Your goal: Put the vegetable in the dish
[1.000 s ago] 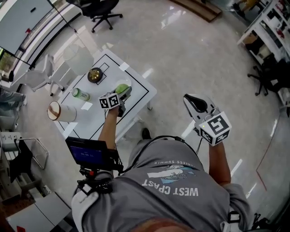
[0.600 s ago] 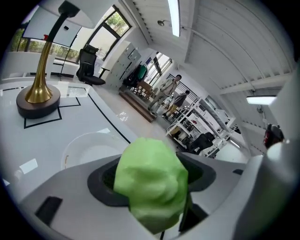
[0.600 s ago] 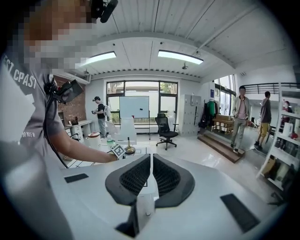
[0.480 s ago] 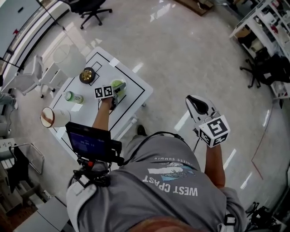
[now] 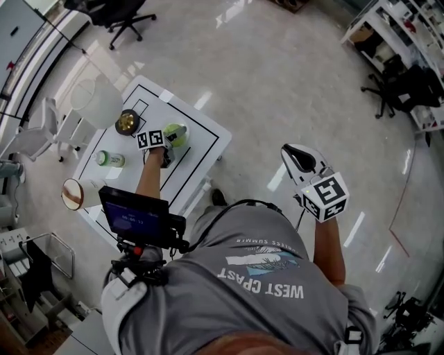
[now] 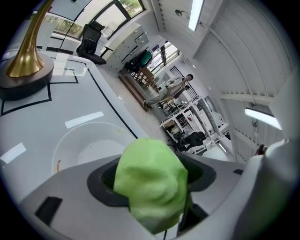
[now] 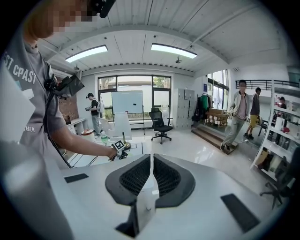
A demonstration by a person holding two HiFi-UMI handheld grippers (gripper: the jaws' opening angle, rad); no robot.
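Your head camera looks steeply down from high up, table (image 5: 202, 133) at 10 o'clock. Your left gripper (image 5: 171, 141) camera sits close over that table; your right gripper (image 5: 300, 159) camera faces it from afar.

This is a research lab laid out in an open, office-like hall. A glossy pale floor (image 5: 298, 90) spreads wide around a white table (image 5: 202, 139) whose top is ruled with black lines (image 6: 105, 96), like a marked-out test area. Wheeled office chairs (image 5: 111, 10) stand about, and shelving racks (image 5: 406, 38) loaded with gear line one side. A whiteboard (image 7: 128, 102) stands before tall windows (image 7: 133, 83), strip lights (image 7: 171, 50) run along the white ceiling (image 7: 140, 37), and other people (image 7: 238, 117) stand around.
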